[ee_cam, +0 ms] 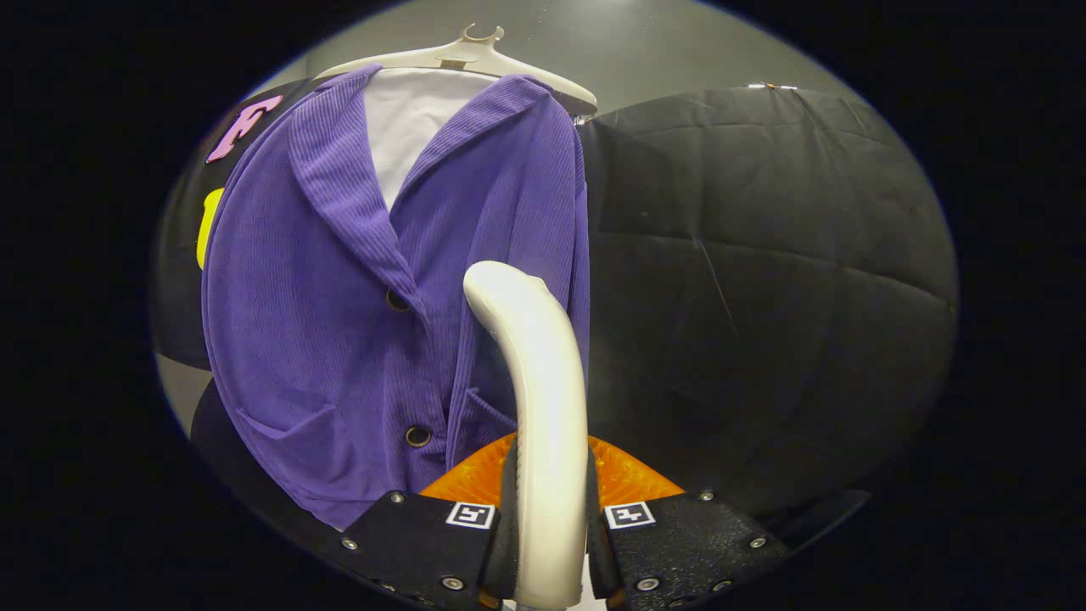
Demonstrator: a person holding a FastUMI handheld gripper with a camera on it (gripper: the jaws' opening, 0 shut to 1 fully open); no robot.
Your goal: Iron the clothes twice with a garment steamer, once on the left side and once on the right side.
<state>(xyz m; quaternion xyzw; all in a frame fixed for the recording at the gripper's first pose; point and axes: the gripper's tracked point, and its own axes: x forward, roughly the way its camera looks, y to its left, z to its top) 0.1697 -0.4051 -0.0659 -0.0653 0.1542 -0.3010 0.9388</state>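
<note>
A purple ribbed jacket (pixel 339 305) with dark buttons hangs on a pale hanger (pixel 462 58), with a white lining (pixel 407 127) showing at the collar. My gripper (pixel 550 526) is shut on the cream handle of the garment steamer (pixel 543 407), which rises up between the fingers. The steamer's curved head reaches the jacket's right front panel, about mid-height, right of the button line. Whether the head touches the fabric I cannot tell.
Black quilted cloth (pixel 764 280) forms the wall to the right of the jacket and behind it. A grey ceiling or wall (pixel 645 51) lies above the hanger. An orange part (pixel 628 479) sits just behind the fingers at the steamer's base.
</note>
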